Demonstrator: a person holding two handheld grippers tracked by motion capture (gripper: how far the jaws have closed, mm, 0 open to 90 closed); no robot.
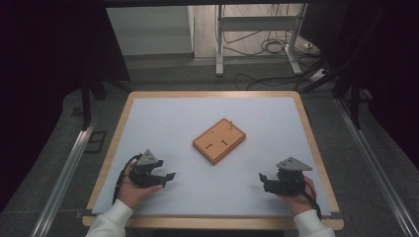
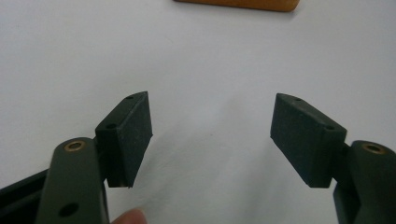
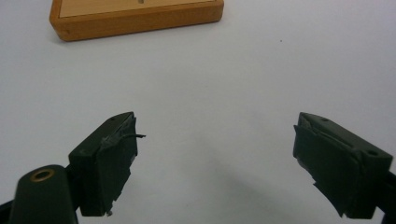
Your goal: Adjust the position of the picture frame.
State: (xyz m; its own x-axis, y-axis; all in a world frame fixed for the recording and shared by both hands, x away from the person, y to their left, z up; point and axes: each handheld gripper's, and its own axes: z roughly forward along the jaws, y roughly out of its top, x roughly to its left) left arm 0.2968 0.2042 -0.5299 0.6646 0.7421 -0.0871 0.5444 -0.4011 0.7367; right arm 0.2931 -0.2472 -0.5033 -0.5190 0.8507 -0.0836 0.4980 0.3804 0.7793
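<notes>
An orange wooden board (image 1: 219,140) with slots and a small upright peg lies turned at an angle in the middle of the white mat (image 1: 207,113). My left gripper (image 1: 169,177) rests near the front left, held in a hand, its jaws pointing right toward the board. Its jaws stand wide apart with nothing between them (image 2: 212,135), and the board's edge (image 2: 238,4) is at the top. My right gripper (image 1: 262,179) sits front right, open and empty (image 3: 215,158), with the board (image 3: 135,18) ahead at upper left.
The mat covers a wood-rimmed table (image 1: 316,148). Beyond the table's far edge stand metal frame legs (image 1: 220,39) with loose cables (image 1: 267,47) on the floor. Aluminium rails (image 1: 64,173) run along both sides.
</notes>
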